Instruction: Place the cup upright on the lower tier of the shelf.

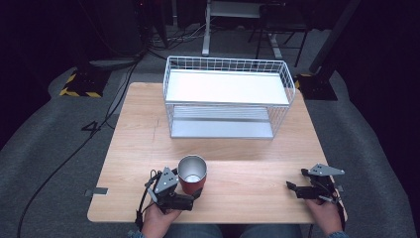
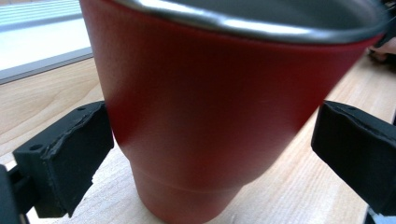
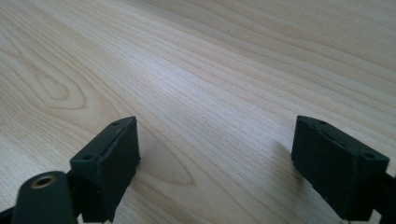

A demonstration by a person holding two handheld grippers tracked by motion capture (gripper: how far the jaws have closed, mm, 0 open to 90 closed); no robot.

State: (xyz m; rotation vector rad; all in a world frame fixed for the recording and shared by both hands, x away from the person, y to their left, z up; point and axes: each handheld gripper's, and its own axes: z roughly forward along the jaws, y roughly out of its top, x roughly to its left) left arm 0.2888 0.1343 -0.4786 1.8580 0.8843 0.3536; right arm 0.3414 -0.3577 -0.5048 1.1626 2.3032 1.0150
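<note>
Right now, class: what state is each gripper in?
Left gripper: open, jaws flanking the red metal-rimmed tumbler, not clamped.
Right gripper: open, holding nothing, over the wooden table.

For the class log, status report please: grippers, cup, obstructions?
Left hand-held gripper open, jaws flanking red metal-rimmed cup. Right hand-held gripper open over bare wooden table. Nothing obstructing.

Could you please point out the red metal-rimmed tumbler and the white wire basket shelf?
Red metal-rimmed tumbler [image 1: 192, 184]: high view, red outer wall.
White wire basket shelf [image 1: 289, 82]: high view, right wire wall.
</note>
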